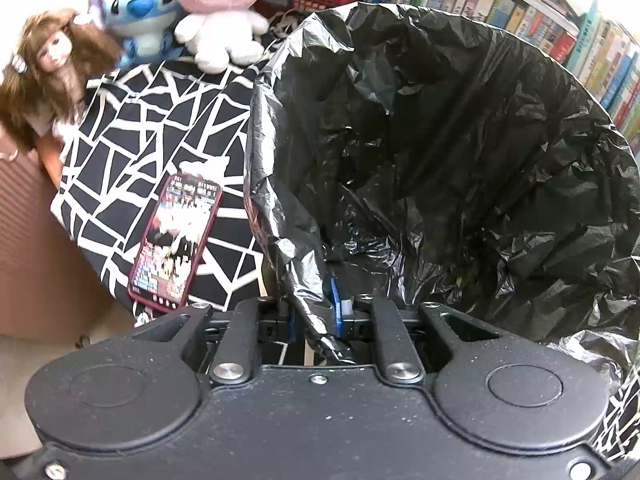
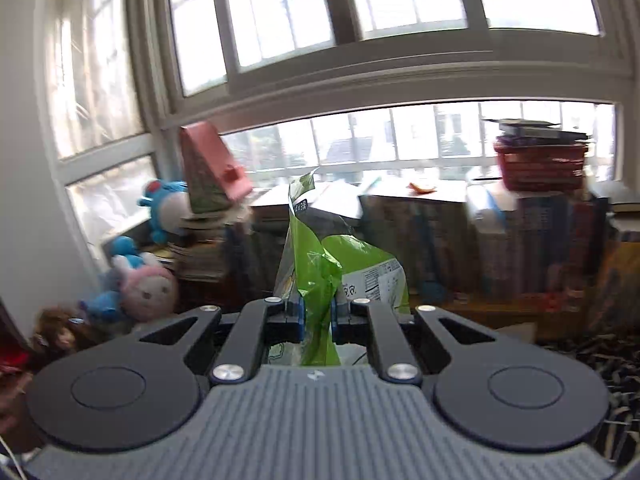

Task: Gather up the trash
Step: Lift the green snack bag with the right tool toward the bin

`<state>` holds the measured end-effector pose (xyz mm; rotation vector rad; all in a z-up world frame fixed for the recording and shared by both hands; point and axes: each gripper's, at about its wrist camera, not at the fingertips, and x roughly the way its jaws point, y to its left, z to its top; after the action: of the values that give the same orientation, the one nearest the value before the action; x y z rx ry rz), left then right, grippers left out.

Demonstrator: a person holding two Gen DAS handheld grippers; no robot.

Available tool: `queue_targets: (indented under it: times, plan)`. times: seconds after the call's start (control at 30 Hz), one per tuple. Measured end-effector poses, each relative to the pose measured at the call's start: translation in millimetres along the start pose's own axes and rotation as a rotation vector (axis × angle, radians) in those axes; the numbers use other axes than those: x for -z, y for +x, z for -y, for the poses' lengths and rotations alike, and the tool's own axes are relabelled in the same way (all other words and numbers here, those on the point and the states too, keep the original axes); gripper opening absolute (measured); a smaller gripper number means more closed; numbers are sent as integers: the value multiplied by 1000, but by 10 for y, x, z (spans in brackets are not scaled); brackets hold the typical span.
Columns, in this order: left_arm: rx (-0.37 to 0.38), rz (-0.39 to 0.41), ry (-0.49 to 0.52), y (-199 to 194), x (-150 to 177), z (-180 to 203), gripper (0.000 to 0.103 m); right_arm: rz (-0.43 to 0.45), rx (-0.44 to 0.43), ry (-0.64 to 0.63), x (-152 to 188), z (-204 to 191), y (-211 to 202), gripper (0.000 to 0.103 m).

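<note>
The black trash bag (image 1: 440,152) gapes wide beside the patterned cloth (image 1: 160,140), its mouth roomy and unobstructed, because the left gripper (image 1: 316,316) is clamped on the bag's near rim and holds it open. A phone (image 1: 176,240) lies just left of that rim. The right gripper (image 2: 318,316), apart from the bag, pinches the green snack wrapper (image 2: 320,264), likely to drop it in

No text can be read with confidence. The green snack bag (image 2: 320,264), centre of the right wrist frame, carries a small dark label and a white printed panel, both illegible. The phone screen (image 1: 176,240) and book spines (image 1: 520,12) show blurred print.
</note>
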<state>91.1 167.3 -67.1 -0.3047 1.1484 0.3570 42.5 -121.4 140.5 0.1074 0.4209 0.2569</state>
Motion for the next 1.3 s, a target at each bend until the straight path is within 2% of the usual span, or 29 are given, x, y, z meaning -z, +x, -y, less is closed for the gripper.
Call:
queue_targets:
  times: [0.13, 0.27, 0.47, 0.63, 0.93, 1.03, 1.17, 1.3]
  plan:
    - [-6, 38, 54, 47, -70, 42, 14, -28, -80, 36, 4, -156, 165, 15]
    - [-5, 39, 78, 145, -148, 65, 14, -79, -93, 39, 106, -234, 382, 15]
    - [29, 42, 106, 233, -270, 42, 14, -225, -72, 49, 374, -309, 736, 15]
    - [53, 36, 122, 312, -368, 2, 14, -347, -69, 127, 570, -368, 1056, 14]
    - [91, 23, 165, 368, -419, -44, 16, -512, -25, 222, 764, -557, 1596, 13]
    - [107, 10, 175, 389, -432, -70, 16, -568, -34, 259, 830, -609, 1821, 13]
    - [123, -2, 191, 409, -427, -90, 17, -599, -65, 356, 723, -577, 2069, 13]
    - [136, -11, 198, 425, -433, -100, 17, -587, -133, 468, 477, -503, 2192, 13]
